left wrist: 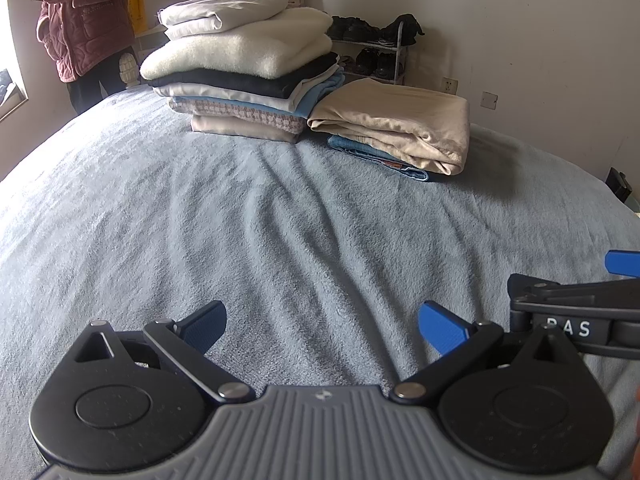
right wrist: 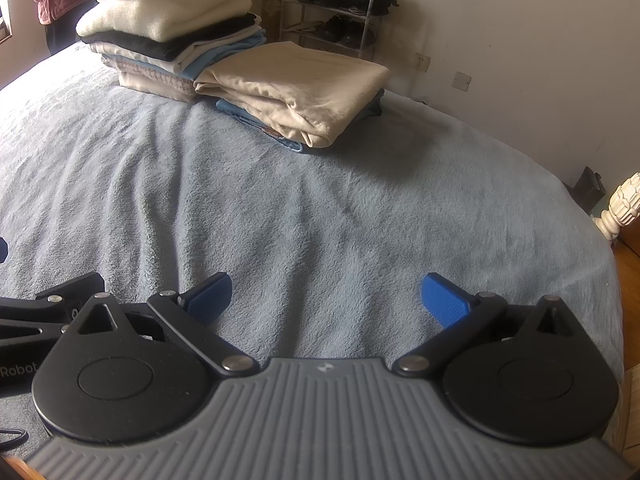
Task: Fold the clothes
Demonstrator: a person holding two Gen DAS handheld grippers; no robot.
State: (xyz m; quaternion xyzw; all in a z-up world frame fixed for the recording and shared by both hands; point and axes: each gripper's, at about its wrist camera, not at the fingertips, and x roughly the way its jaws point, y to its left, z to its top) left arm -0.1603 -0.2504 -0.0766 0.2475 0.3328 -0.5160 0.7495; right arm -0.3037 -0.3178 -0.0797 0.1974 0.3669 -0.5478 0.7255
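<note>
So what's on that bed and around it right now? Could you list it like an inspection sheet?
Surface: blue blanket, wrinkled, bare in front.
Job's things: tall pile of folded clothes; beside it a beige fold lying on a blue garment.
Clutter: nothing seen.
Tools: left tool and right tool both open, holding nothing.
Cables: thin black loop, partly visible.
Surroundings: shoe rack, person in a pink jacket, wall sockets.

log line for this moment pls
left gripper open, empty | right gripper open, empty | both over blue blanket | tall folded stack and beige folded pile at far side
</note>
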